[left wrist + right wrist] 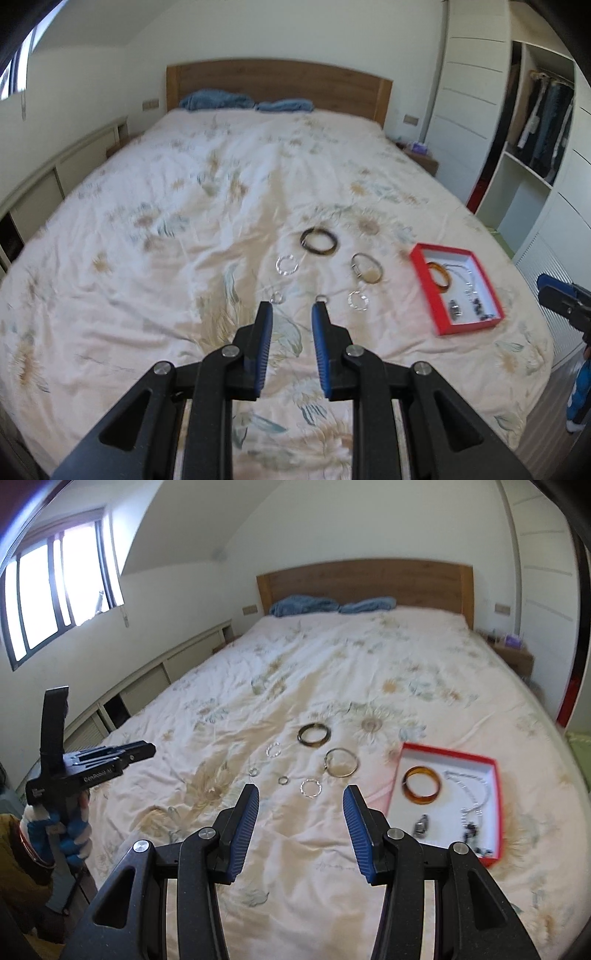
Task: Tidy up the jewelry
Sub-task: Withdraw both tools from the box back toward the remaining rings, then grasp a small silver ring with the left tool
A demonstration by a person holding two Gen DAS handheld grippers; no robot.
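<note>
Left gripper (pixel 291 310): jaws apart, grasping nothing.
Right gripper (pixel 300 794): jaws apart, empty.
Red box (pixel 495 775): holds amber bangle (pixel 421 785), on the bedspread (pixel 147 258).
Dark bangle (pixel 318 241): outside box.

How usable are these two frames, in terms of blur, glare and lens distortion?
Left wrist view: motion smear softens the red box and the bangles; dark fisheye corners; daylight even. Right wrist view: similar smear on the box's near corner, window blown out to white, walls bowed by the lens; both grippers' own fingers stay sharp.
</note>
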